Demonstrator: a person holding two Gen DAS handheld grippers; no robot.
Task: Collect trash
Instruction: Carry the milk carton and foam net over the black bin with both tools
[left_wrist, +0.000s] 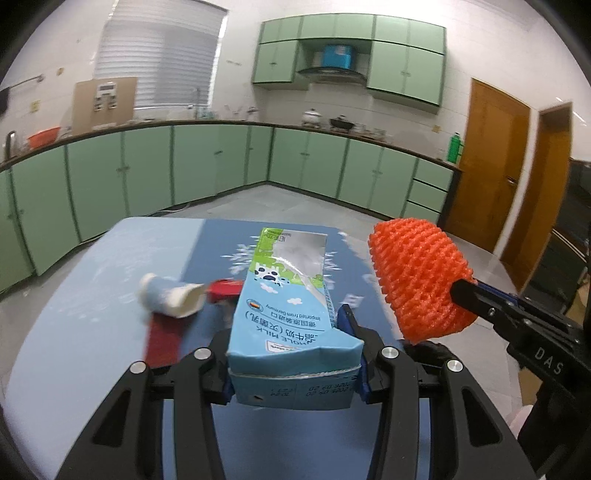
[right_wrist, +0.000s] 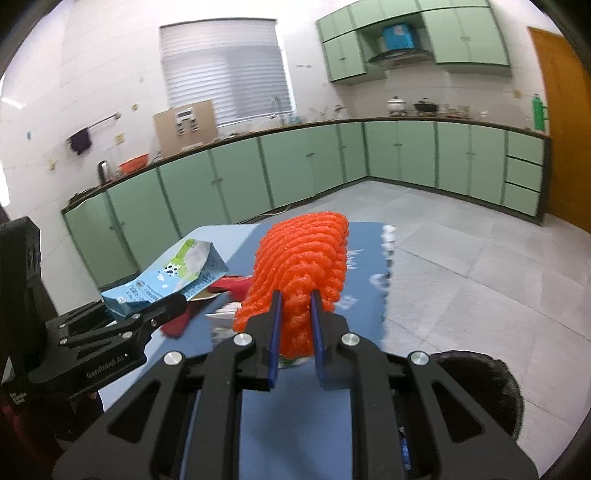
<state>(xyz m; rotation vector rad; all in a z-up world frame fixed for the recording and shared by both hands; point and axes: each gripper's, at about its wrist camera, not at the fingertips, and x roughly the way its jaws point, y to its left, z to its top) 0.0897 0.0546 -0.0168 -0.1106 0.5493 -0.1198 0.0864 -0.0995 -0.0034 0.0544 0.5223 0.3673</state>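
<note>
My left gripper (left_wrist: 293, 332) is shut on a blue milk carton (left_wrist: 288, 295), which it holds above the blue table (left_wrist: 92, 295); the carton (right_wrist: 173, 277) also shows at the left of the right wrist view. An orange foam fruit net (right_wrist: 306, 269) is pinched in my right gripper (right_wrist: 295, 299), which is shut on it. That net (left_wrist: 417, 280) hangs to the right of the carton in the left wrist view. On the table beyond the carton lie a crumpled white paper cup (left_wrist: 170, 295) and a red wrapper (left_wrist: 166, 332).
Green kitchen cabinets (left_wrist: 207, 166) run along the far walls, with a tiled floor (right_wrist: 461, 240) between them and the table. Wooden doors (left_wrist: 495, 162) stand at the right. A dark round object (right_wrist: 480, 391) sits low at the right beside the table.
</note>
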